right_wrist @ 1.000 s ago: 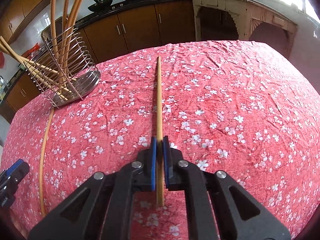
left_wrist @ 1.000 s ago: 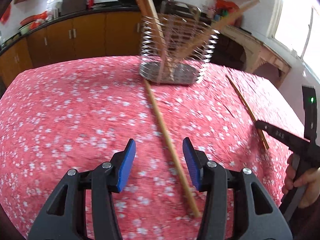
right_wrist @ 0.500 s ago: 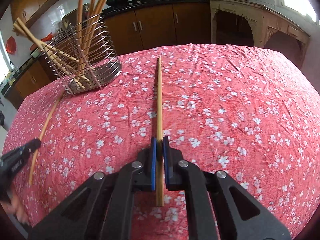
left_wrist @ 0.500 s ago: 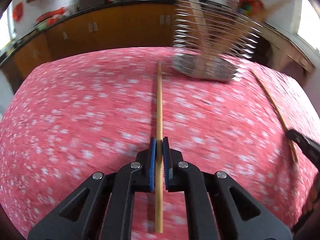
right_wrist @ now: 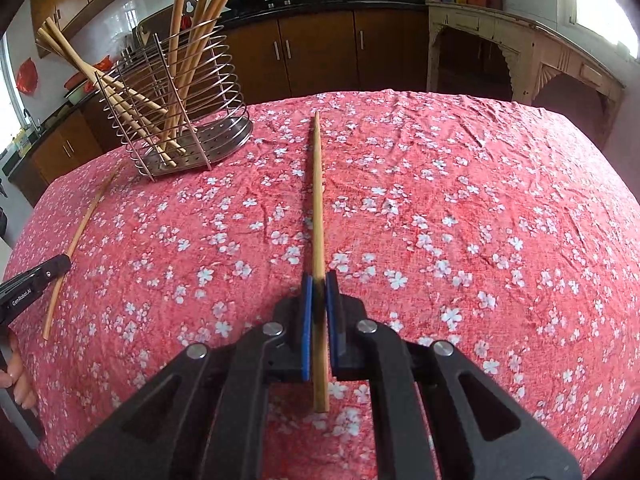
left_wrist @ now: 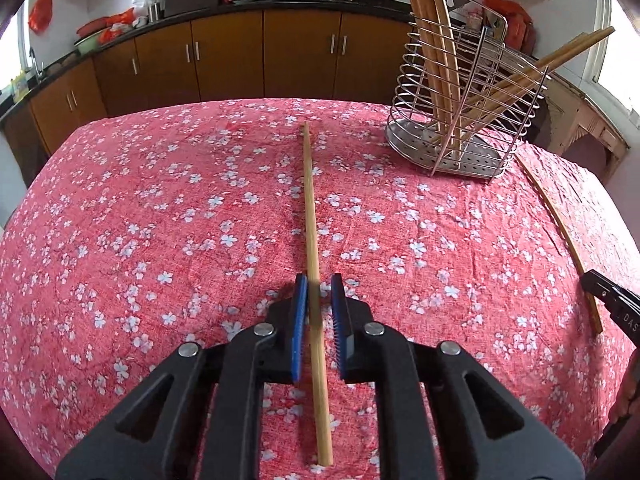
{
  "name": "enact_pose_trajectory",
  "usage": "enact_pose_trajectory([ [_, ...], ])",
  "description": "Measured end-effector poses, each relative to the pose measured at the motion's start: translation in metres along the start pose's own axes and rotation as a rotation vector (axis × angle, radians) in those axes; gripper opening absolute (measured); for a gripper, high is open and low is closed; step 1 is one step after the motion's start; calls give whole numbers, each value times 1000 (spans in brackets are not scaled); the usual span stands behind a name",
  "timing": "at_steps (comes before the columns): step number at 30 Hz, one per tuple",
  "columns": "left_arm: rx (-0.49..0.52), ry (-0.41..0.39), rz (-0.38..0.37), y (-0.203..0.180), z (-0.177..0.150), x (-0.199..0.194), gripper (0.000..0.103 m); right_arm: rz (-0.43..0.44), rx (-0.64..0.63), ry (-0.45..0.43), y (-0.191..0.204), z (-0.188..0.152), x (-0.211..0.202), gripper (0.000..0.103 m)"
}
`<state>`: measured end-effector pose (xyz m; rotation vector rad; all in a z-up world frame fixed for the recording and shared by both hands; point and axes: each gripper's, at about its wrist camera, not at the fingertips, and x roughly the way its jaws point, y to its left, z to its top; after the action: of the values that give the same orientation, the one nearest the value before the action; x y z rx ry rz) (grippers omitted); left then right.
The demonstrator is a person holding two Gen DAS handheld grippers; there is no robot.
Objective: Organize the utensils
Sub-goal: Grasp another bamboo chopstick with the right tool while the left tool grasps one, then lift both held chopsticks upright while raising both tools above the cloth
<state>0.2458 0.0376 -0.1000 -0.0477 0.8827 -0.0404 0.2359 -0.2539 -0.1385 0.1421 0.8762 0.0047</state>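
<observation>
- While both grippers angle down at the red floral tablecloth (left_wrist: 160,220), each has a wooden chopstick between its blue pads.
- Left gripper (left_wrist: 319,320): jaws opening, a narrow gap shows on both sides of the left chopstick (left_wrist: 310,208). The stick runs lengthwise between the pads (left_wrist: 299,320), close to the left one, clear gap to the right one. No firm pinch visible.
- Left chopstick lies along the cloth, thin tip pointing away toward the cabinets, butt end sticking out behind the pads toward the camera.
- Right gripper (right_wrist: 319,312): fingers pressed onto the right chopstick (right_wrist: 317,200), pads touching both sides. Pinch sits near the butt end; a short stub pokes back past the pads, the long part runs forward over the cloth.
- Wire utensil holder (left_wrist: 460,120) stands on the cloth at the far side, between the two sticks' lines, several chopsticks leaning in it.
- In the right wrist view the left chopstick (right_wrist: 80,232) is at far left, near the holder (right_wrist: 180,120), with the left gripper's tip (right_wrist: 36,284) over its near part.
- Person's fingers (right_wrist: 16,380) at the left edge.
</observation>
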Motion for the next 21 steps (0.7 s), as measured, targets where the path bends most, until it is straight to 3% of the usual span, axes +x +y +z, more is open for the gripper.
enact_pose_trajectory([
  [5,-11,0,-16,1,5,2,14,18,16,0,-4,0,-1,8],
  [9,1,0,-30,1,7,1,22,11,13,0,-4,0,-1,8],
  [21,27,3,-3,-8,7,4,23,7,12,1,-2,0,-1,8],
])
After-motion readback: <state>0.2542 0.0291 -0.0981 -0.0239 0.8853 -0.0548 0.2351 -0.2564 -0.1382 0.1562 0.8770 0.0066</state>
